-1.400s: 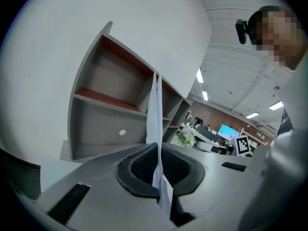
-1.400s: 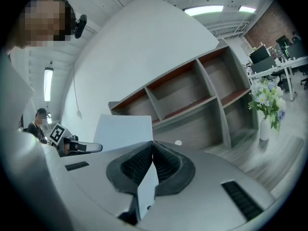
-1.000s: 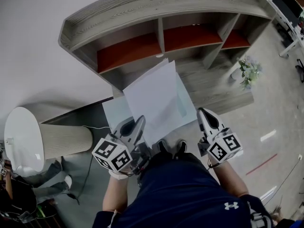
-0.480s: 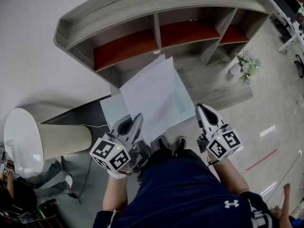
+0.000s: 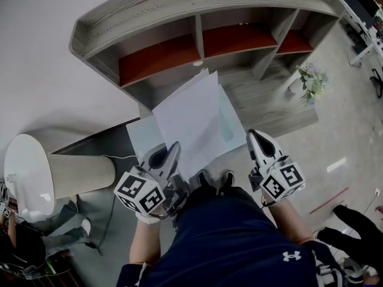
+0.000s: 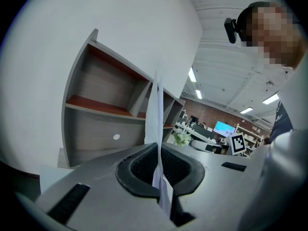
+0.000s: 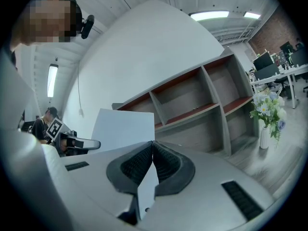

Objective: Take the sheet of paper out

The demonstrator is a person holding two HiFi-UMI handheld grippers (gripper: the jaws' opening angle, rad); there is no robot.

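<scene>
Across the top of the head view runs the grey shelf unit [image 5: 149, 17], its reddish compartments bare. The papers are already clear of it and are held up in mid-frame, between the shelves and the person's body.

Centre frame, the white sheet of paper [image 5: 191, 121] lies skewed over a pale blue sleeve [image 5: 142, 137]. The sleeve shows past it at lower left and again as a strip at the right. That skew suggests the sheet is partly out and the two layers are being worked apart.

Lower left of centre, the left gripper [image 5: 173, 151] has its jaws pressed together on the sheet's near edge. In the left gripper view the paper stands edge-on between the pads, so this grip looks like the pulling one.

Lower right of centre, the right gripper [image 5: 254, 137] is likewise clamped, on a thin pale corner. From where its tip meets the bundle I judge that corner to be the sleeve's, held as an anchor. The right gripper view alone does not settle which layer it is.

Compared with a second ago, almost nothing in the work has changed. Both grippers sit where they were, still pinching, and sheet and sleeve keep the same skew. The one real difference is at the lower right corner, where a dark-clothed person [image 5: 356, 232] has come into view.
</scene>
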